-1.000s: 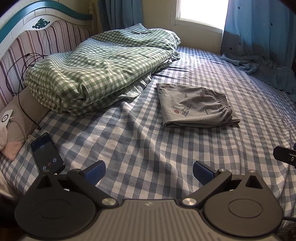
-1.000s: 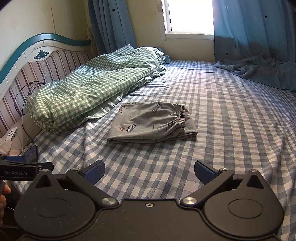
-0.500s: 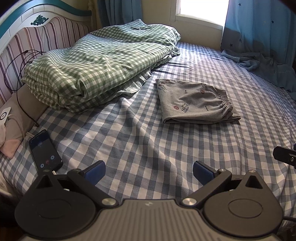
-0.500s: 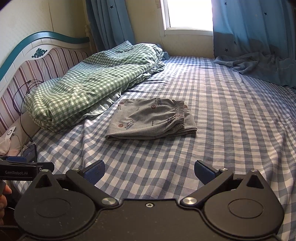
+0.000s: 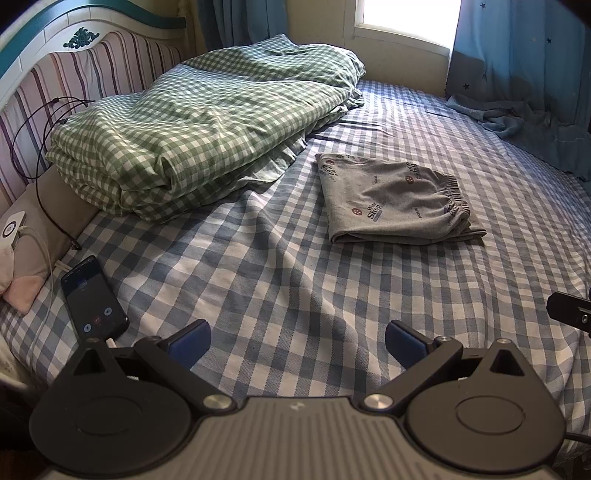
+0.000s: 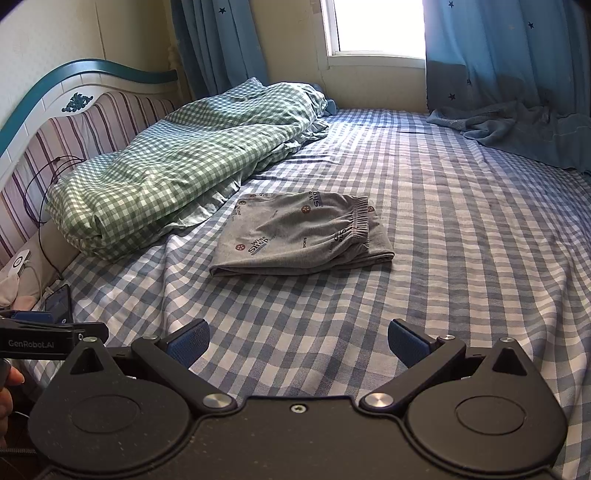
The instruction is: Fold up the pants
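I see a bed with a blue-and-white checked sheet (image 5: 280, 258) filling most of both views. The grey printed pants (image 6: 301, 234) lie folded into a flat rectangle on the sheet, right of centre in the left wrist view and at centre in the right wrist view, elastic waistband toward the right. A green checked duvet (image 5: 192, 122), bundled and folded, sits upper left, its edge just beside the pants. Behind it, a striped headboard (image 6: 74, 125) with teal trim, dark cables draped over it. A phone (image 5: 94, 295) with its screen lit lies on the sheet at lower left. A bright window (image 6: 373, 26) at the top, blue star-print curtains (image 6: 506, 48) either side, the right one pooling onto the bed. My left gripper (image 5: 295, 341) hangs low over the near sheet, jaws spread, nothing between them. My right gripper (image 6: 297, 341) likewise: spread, empty, well apart from the pants.
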`<state>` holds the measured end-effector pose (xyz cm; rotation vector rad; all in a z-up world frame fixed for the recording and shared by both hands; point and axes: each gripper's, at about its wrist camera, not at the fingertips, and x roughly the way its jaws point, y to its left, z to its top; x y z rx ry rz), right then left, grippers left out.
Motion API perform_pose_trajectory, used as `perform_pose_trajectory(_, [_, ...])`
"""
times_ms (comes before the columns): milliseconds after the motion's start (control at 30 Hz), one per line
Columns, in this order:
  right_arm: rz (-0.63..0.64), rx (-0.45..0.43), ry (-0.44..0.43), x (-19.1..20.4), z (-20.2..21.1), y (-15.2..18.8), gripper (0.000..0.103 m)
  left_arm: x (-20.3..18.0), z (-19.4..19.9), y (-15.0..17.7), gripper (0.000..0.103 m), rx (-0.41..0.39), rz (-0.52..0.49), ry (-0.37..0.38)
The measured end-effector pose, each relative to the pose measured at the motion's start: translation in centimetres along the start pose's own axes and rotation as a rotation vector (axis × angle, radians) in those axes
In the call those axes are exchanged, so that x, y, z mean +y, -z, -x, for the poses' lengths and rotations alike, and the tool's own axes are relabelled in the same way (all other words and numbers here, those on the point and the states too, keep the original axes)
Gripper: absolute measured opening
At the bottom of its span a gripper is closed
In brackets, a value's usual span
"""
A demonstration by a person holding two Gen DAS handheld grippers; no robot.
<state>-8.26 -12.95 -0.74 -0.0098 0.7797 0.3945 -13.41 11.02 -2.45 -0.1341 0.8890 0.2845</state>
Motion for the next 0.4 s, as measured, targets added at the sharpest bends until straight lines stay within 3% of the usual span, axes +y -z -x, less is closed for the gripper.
perform_pose_trajectory(400, [0.002, 0.001, -0.001, 0.08, 0.00, -0.09, 0.102, 0.28, 0.02, -0.42, 0.103, -0.022, -0.003, 0.011])
